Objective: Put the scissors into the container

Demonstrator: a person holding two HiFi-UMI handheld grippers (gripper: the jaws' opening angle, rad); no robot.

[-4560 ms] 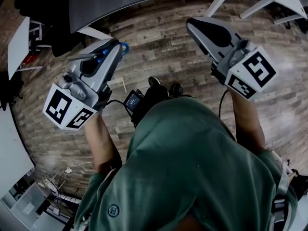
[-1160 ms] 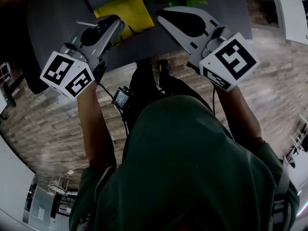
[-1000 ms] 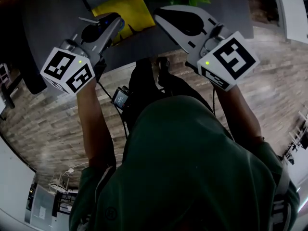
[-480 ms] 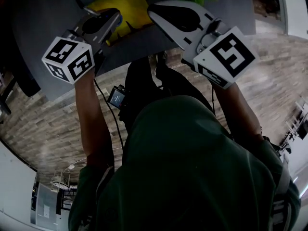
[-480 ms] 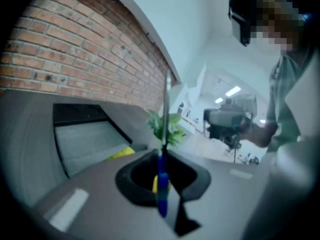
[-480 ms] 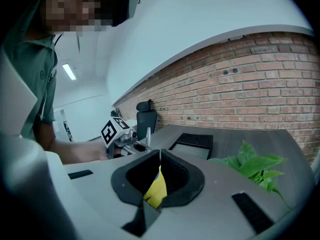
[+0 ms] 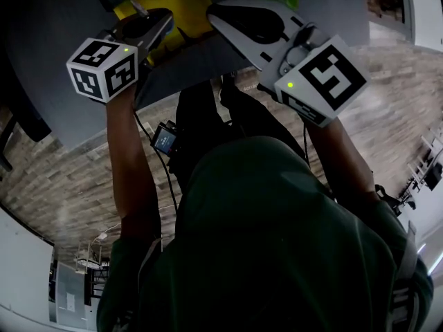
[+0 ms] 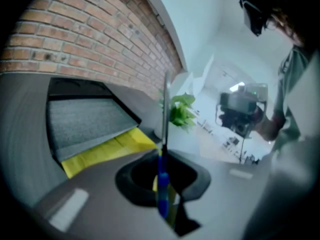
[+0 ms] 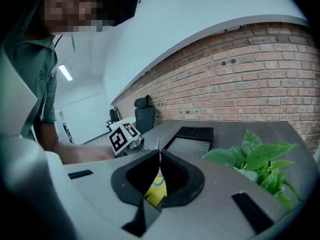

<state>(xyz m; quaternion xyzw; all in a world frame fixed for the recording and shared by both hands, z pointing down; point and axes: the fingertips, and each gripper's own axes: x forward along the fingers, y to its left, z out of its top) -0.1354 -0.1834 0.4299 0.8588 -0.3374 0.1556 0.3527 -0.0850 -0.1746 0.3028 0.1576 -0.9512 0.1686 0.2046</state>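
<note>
Two tools hang above one dark tabletop (image 7: 55,33). The left tool (image 8: 161,159) is clamped on one pair of blue-handled scissors (image 8: 162,186), blade pointing up; the right tool (image 9: 159,156) has its jaws together. One black tray (image 8: 85,121), one yellow sheet (image 8: 105,151) and one leafy plant (image 9: 260,159) sit there.

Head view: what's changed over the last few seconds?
The person walked up to the table; the left gripper and right gripper moved from over the floor to over it. The left gripper stayed shut on the scissors, and the right gripper stayed shut.
</note>
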